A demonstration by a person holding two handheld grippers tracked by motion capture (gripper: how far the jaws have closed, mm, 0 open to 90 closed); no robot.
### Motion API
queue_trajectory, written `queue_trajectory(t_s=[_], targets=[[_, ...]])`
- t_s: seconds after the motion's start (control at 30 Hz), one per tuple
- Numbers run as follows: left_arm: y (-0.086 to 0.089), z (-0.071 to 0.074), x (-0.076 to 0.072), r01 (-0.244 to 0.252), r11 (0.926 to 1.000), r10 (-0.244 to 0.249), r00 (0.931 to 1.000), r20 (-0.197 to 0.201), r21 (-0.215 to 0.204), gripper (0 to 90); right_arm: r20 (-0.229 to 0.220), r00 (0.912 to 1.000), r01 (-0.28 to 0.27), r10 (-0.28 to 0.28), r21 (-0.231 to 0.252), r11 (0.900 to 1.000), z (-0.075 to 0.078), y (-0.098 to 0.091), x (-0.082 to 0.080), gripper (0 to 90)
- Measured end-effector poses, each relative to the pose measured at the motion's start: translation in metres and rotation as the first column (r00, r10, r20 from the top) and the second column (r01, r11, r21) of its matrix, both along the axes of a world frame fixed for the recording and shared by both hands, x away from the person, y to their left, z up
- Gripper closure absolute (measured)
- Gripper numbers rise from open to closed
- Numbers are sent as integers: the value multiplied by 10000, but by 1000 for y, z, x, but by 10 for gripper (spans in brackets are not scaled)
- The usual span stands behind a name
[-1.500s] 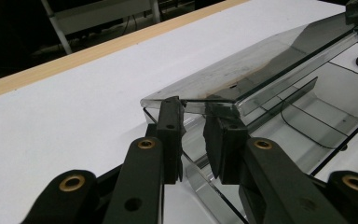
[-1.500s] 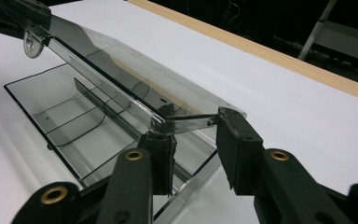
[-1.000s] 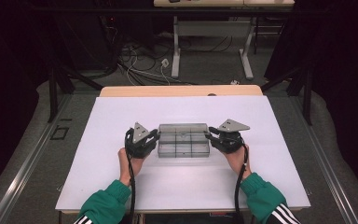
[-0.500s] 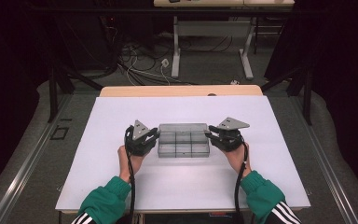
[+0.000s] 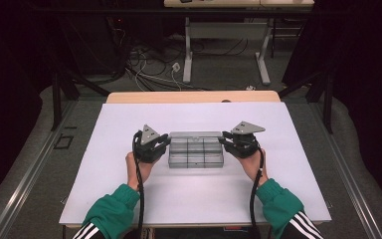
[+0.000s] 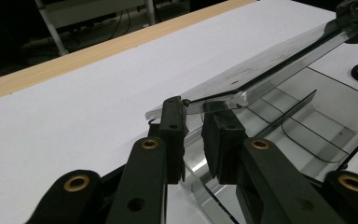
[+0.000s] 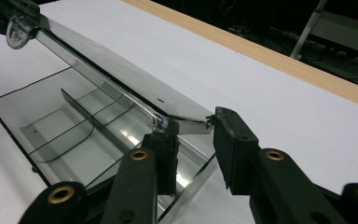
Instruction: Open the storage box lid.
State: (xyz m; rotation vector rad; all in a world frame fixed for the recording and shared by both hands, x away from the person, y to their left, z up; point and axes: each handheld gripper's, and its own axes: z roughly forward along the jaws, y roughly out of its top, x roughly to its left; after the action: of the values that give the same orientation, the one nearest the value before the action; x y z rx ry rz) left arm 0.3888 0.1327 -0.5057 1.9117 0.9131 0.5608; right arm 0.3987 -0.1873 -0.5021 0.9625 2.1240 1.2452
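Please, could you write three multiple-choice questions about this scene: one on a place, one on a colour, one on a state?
1. Where does the clear box stand?
A. on the floor
B. on the white table, between the left claw and the right claw
C. on a chair

2. What colour are the sleeves?
A. green
B. red
C. yellow

3. How is the lid?
A. flat shut
B. lying apart on the table
C. raised, tilted over the box

Key: 1 B, the high view shows a claw at each end; 2 A, green cuffs; 3 C, both gripper views show it raised.
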Motion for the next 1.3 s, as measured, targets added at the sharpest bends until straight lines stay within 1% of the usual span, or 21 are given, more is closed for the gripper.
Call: queue_trajectory(t_s=[0.23, 0.27, 0.3, 0.37, 0.4, 0.43, 0.47, 0.53, 0.67, 0.77, 0.8, 0.87, 0.9, 0.93, 1.0, 1.03, 1.1, 1.13, 1.17, 1.2, 1.3], targets=[[0, 3, 7, -67, 9999, 66, 9999, -85, -136, 786, -88, 9999, 127, -126, 128, 9998, 1, 0, 7, 707], [1, 3, 9, -104, 9997, 102, 9999, -68, -232, 789, -122, 9998, 140, -139, 92, 9999, 2, 0, 9, 710], [1, 3, 10, -121, 9994, 119, 9999, -74, -314, 794, -130, 9997, 197, -194, 200, 9996, 2, 1, 10, 711], [2, 2, 12, -164, 9987, 156, 9997, -165, -485, 800, -158, 9995, 260, -256, 244, 9994, 2, 1, 13, 715], [3, 1, 13, -228, 9974, 211, 9995, -253, -680, 801, -279, 9994, 203, -199, 159, 9997, 3, 0, 14, 717], [3, 0, 15, -311, 9959, 288, 9992, -278, -851, 802, -262, 9993, 292, -285, 264, 9992, 2, 0, 15, 719], [3, 0, 15, -387, 9948, 360, 9989, -305, -942, 804, -308, 9991, 314, -305, 287, 9991, 1, 0, 16, 721], [2, -1, 17, -459, 9941, 429, 9985, -334, -978, 809, -346, 9987, 391, -380, 318, 9987, 1, 0, 18, 728], [2, 0, 21, -486, 9954, 466, 9986, -263, -827, 821, -367, 9984, 447, -437, 268, 9986, 0, 0, 23, 757], [1, 0, 25, -538, 9953, 523, 9984, -211, -800, 826, -432, 9978, 519, -505, 333, 9981, -1, -1, 26, 776], [1, 0, 26, -593, 9946, 577, 9981, -214, -848, 827, -424, 9974, 604, -586, 418, 9973, -2, -1, 28, 779], [0, -2, 28, -725, 9921, 708, 9973, -208, -1027, 826, -427, 9971, 655, -637, 423, 9970, -2, 0, 31, 782], [0, -2, 29, -775, 9916, 754, 9969, -239, -1036, 826, -498, 9967, 668, -648, 393, 9970, -2, 0, 32, 783], [-1, -3, 31, -849, 9907, 820, 9961, -321, -1059, 826, -432, 9968, 692, -673, 431, 9967, -2, 0, 33, 786], [-1, -3, 33, -885, 9899, 853, 9958, -328, -1107, 826, -471, 9959, 794, -773, 449, 9958, -3, 1, 34, 791], [-2, -3, 34, -894, 9907, 864, 9957, -328, -1024, 824, -464, 9956, 836, -815, 441, 9955, -4, 1, 34, 796], [-3, -4, 36, -910, 9908, 885, 9957, -285, -1004, 823, -529, 9946, 916, -895, 384, 9951, -5, 2, 36, 803], [-3, -4, 37, -907, 9920, 880, 9955, -343, -880, 824, -507, 9944, 947, -928, 371, 9948, -6, 2, 38, 803], [-3, -5, 38, -912, 9922, 883, 9954, -368, -849, 824, -495, 9943, 956, -939, 323, 9949, -7, 3, 40, 803], [-3, -5, 40, -915, 9926, 885, 9953, -393, -799, 825, -578, 9932, 1026, -1008, 290, 9943, -8, 3, 40, 803], [-4, -8, 44, -965, 9933, 937, 9946, -458, -643, 825, -682, 9921, 1077, -1051, 369, 9935, -11, 3, 44, 806]])
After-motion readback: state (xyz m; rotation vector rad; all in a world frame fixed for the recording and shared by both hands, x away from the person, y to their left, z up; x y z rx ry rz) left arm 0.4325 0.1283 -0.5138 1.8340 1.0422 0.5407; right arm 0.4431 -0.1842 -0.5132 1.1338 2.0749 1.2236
